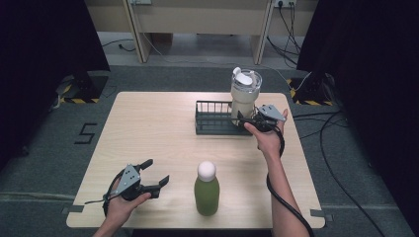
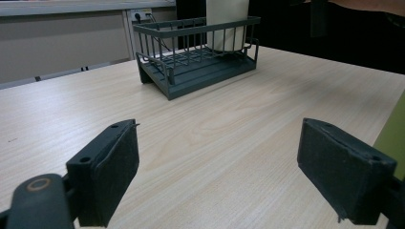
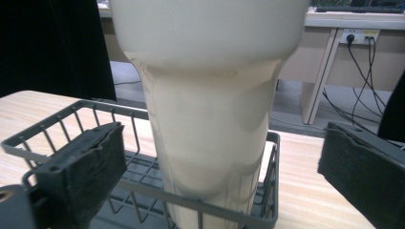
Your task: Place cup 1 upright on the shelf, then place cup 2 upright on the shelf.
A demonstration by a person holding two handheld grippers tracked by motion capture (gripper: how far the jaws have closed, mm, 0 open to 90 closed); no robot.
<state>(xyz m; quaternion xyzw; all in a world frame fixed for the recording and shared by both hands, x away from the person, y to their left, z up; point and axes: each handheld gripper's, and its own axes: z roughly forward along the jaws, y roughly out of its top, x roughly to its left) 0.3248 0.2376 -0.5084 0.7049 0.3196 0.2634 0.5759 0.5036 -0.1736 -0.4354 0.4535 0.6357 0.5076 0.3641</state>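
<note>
On the table [image 1: 148,128], the cream tumbler [image 1: 245,96] stands seemingly upright.

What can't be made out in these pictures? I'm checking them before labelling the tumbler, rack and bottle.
- Tall cream tumbler: its lid is cut off by the top edge in the right gripper view; its base is hidden behind the dark wire rack.
- Green bottle with a white round cap: only a sliver at the right edge of the left gripper view.
- Contents of either vessel: both are opaque.
- Right gripper: in the high view its jaws merge with the rack.
</note>
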